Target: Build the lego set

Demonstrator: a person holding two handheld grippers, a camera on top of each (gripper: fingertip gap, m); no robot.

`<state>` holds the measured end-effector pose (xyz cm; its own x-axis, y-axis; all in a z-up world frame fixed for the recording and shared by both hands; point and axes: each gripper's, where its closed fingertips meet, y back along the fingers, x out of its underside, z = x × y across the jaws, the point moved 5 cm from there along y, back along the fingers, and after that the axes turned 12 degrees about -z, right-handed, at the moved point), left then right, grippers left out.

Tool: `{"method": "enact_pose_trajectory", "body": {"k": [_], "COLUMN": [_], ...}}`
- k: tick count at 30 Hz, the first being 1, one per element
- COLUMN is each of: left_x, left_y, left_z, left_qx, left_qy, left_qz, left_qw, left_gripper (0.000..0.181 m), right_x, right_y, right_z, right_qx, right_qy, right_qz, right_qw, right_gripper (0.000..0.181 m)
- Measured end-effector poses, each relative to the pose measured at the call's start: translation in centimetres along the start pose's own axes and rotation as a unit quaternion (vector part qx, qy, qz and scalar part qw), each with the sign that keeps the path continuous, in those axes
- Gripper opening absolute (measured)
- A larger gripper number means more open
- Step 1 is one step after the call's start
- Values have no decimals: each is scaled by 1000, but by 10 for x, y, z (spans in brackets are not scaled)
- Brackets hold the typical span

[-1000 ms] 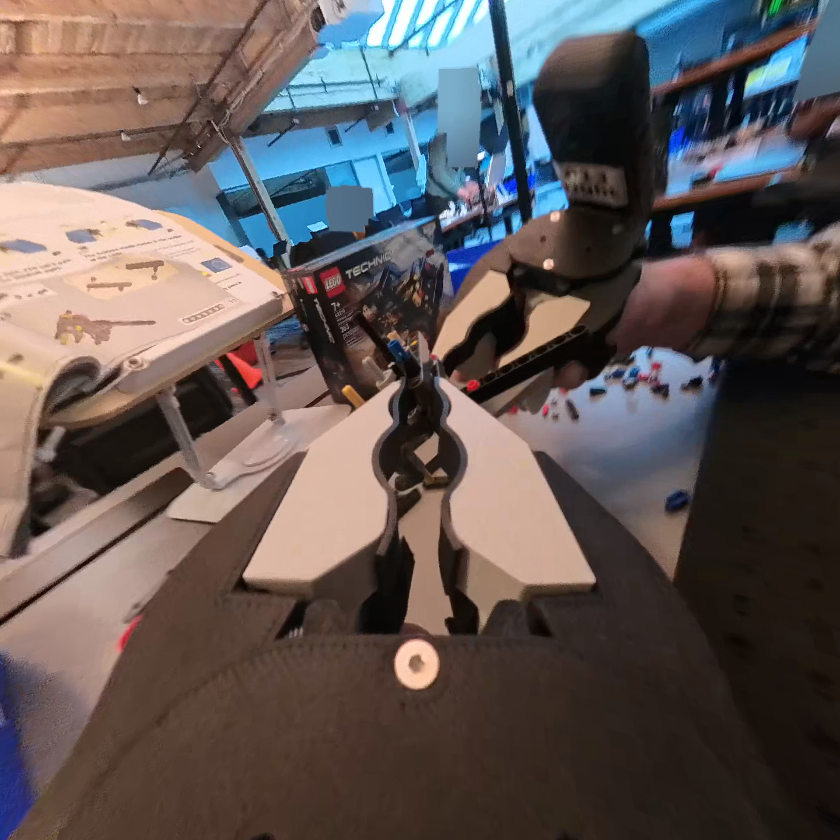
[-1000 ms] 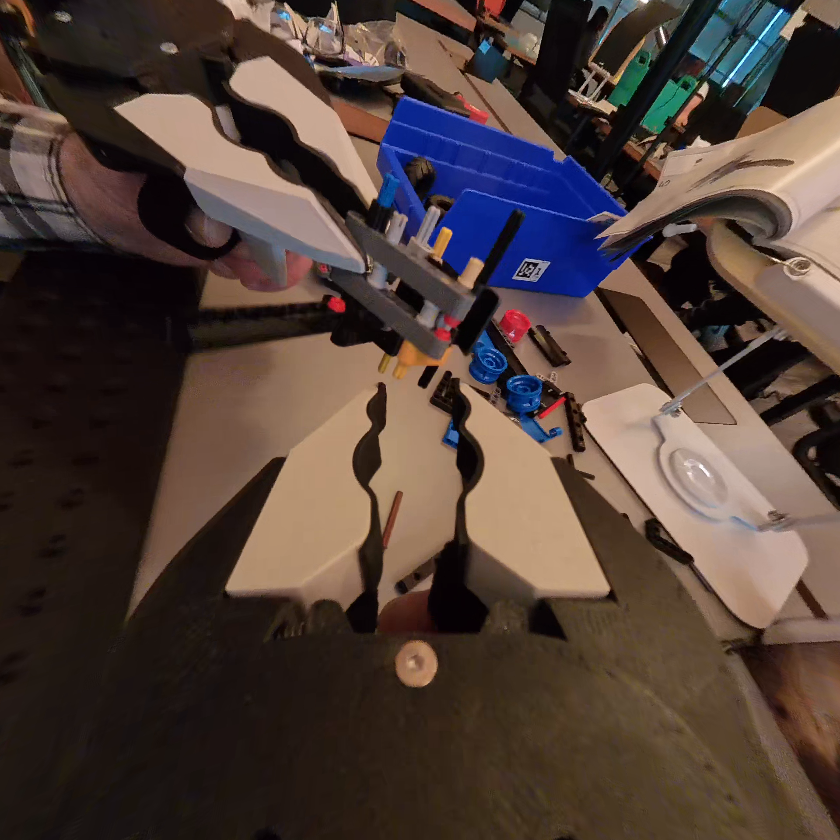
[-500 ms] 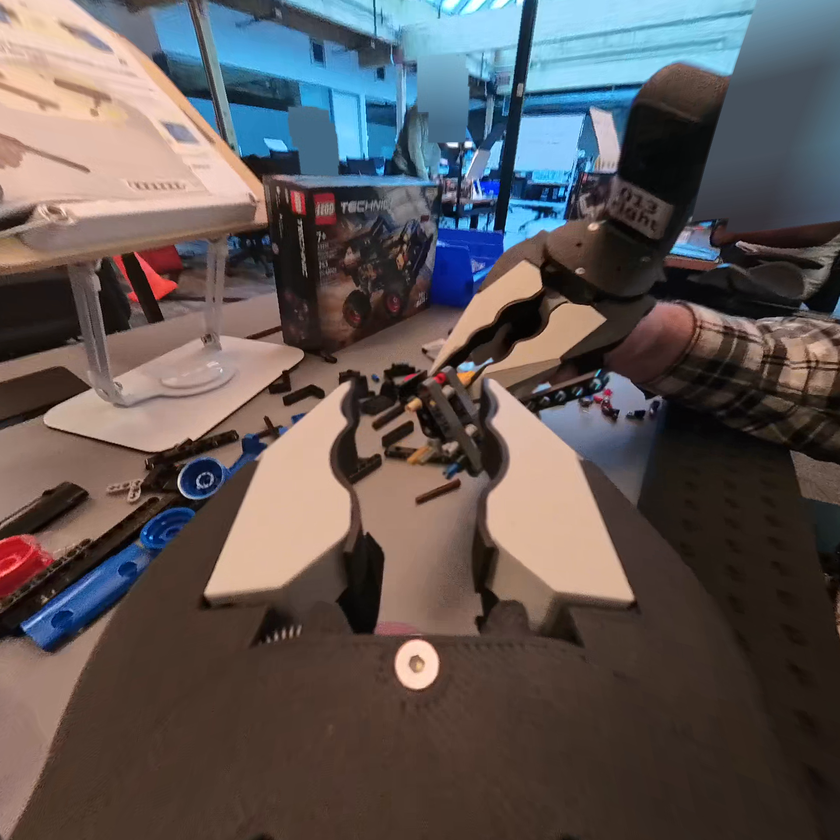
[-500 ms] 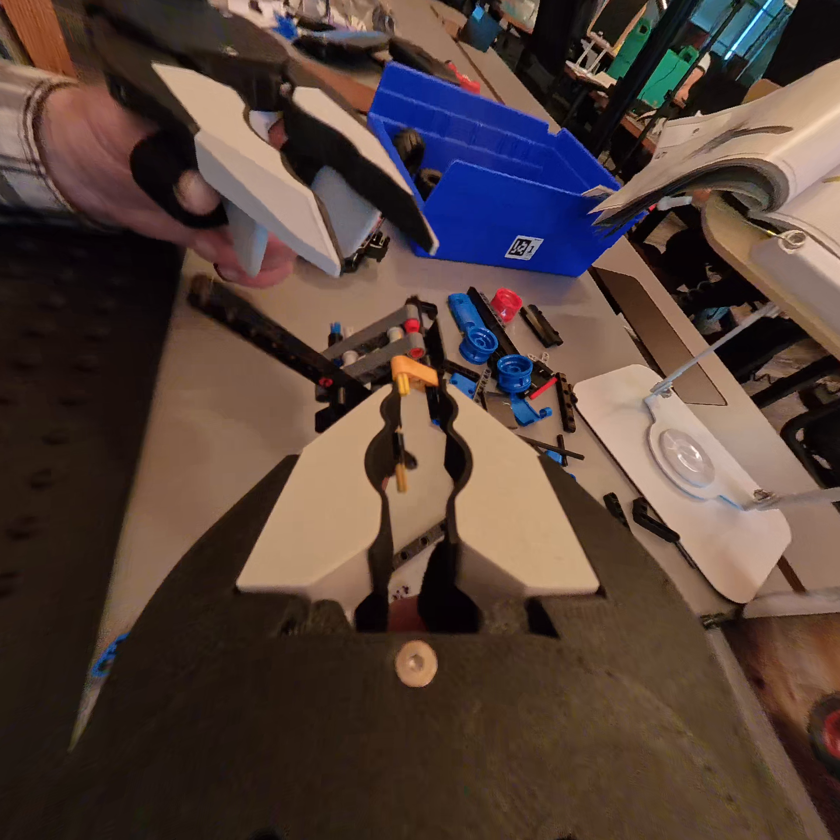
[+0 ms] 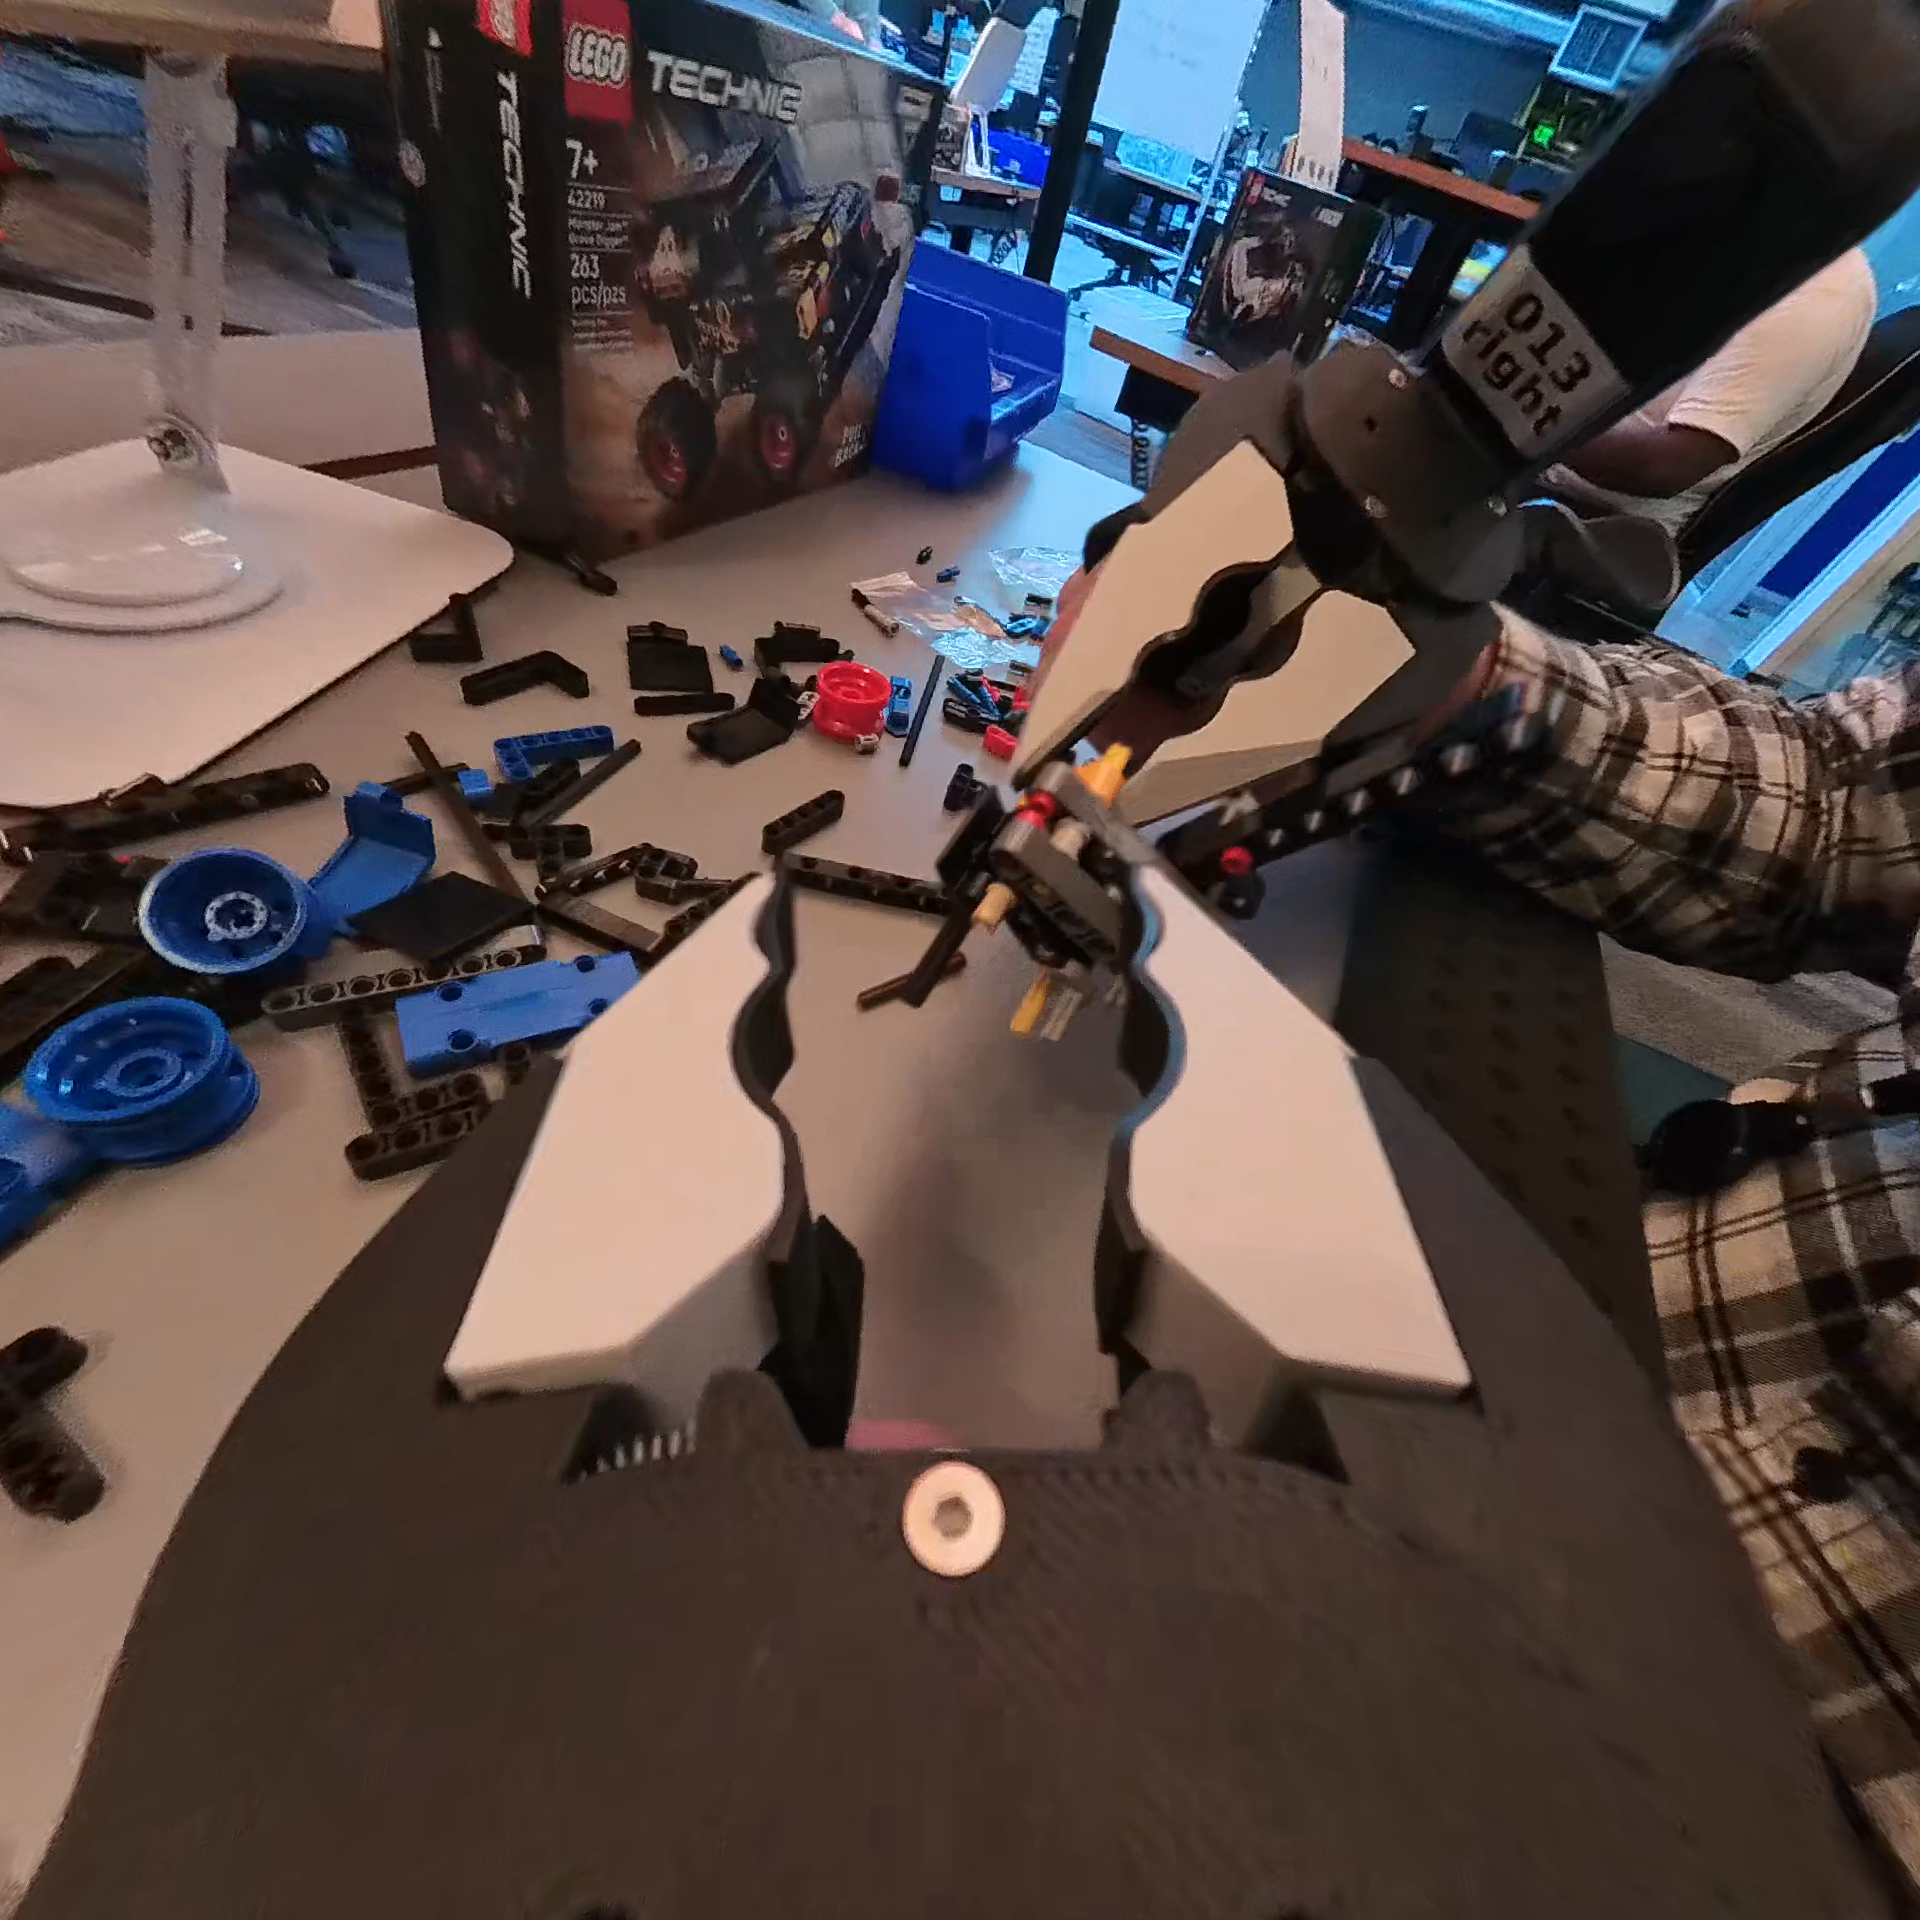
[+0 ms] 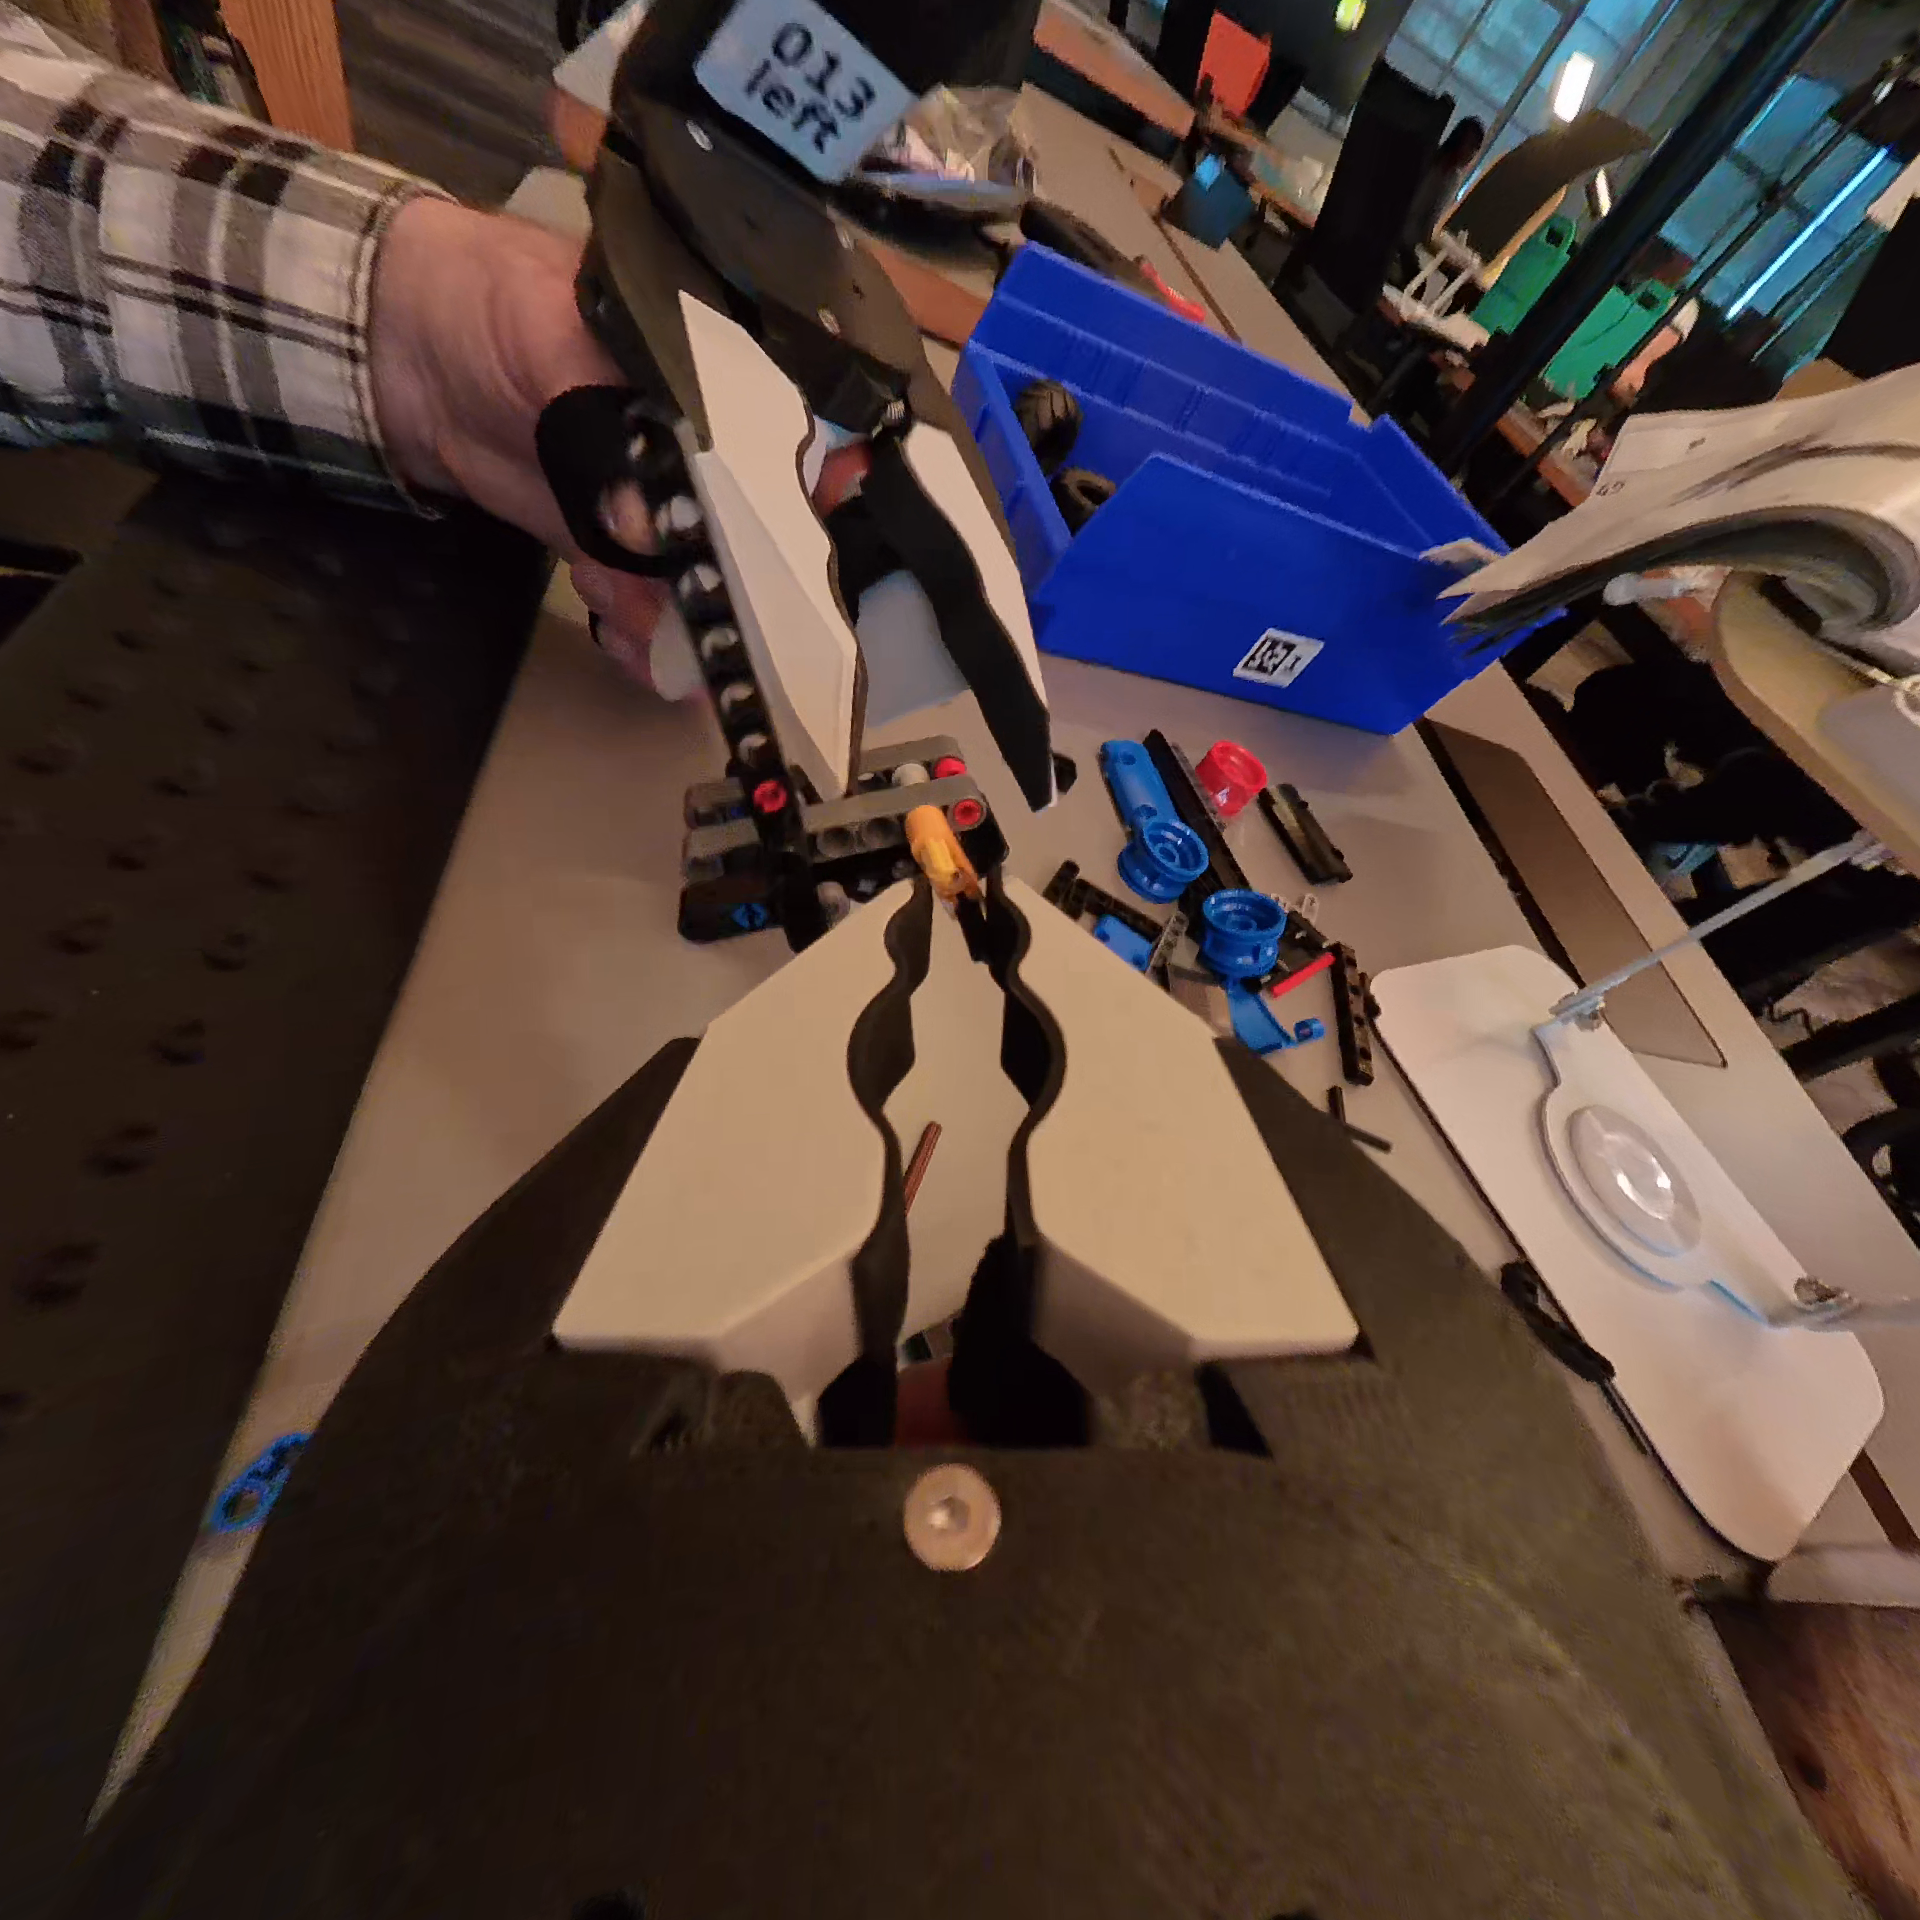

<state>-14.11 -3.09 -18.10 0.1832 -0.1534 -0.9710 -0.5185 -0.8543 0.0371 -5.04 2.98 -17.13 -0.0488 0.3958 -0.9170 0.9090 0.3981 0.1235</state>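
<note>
A small Technic assembly (image 6: 831,831) of grey and black beams with red pins sits low at the table. A long black beam (image 6: 717,644) rises from it. It also shows in the left wrist view (image 5: 1049,883). My left gripper (image 5: 956,883) is open wide, with the assembly against the inside of its right finger. In the right wrist view the left gripper (image 6: 935,779) straddles the assembly from above. My right gripper (image 6: 961,891) is nearly closed, pinching a yellow connector (image 6: 935,847) on the assembly's near side. It also shows in the left wrist view (image 5: 1086,790).
Loose black beams, blue wheels (image 5: 223,914) and a red wheel (image 5: 852,698) lie scattered to the left. The set box (image 5: 644,270) and a blue bin (image 6: 1195,582) stand behind. A white stand base (image 6: 1621,1226) holds the booklet (image 6: 1714,509). A dark mat (image 6: 208,831) borders the table. Left and right tips are no more than a few centimetres apart.
My left gripper held the assembly in the air, then lowered it and opened. My right gripper closed in and pinched the yellow connector on the assembly.
</note>
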Motion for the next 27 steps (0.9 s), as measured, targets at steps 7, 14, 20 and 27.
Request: {"method": "enact_pose_trajectory", "body": {"k": [7, 14, 20, 27], "left_x": [8, 2, -2, -13], "left_y": [5, 5, 6, 4], "left_z": [-11, -12, -9, -13], "left_qx": [94, 92, 29, -63], "left_qy": [99, 58, -39, -229], "left_qz": [17, -16, -32, -54], "left_qw": [990, 994, 998, 970], "left_gripper": [44, 23, 23, 22], "right_x": [-2, 2, -4, -4], "right_y": [-2, -1, 11, -2], "right_z": [6, 2, -10, -9], "right_qx": [-15, -5, 15, -7], "right_qy": [13, 19, -57, -281], "right_qz": [-44, -23, -18, -38], "right_qw": [999, 1000, 998, 959], "right_gripper": [7, 18, 8, 40]}}
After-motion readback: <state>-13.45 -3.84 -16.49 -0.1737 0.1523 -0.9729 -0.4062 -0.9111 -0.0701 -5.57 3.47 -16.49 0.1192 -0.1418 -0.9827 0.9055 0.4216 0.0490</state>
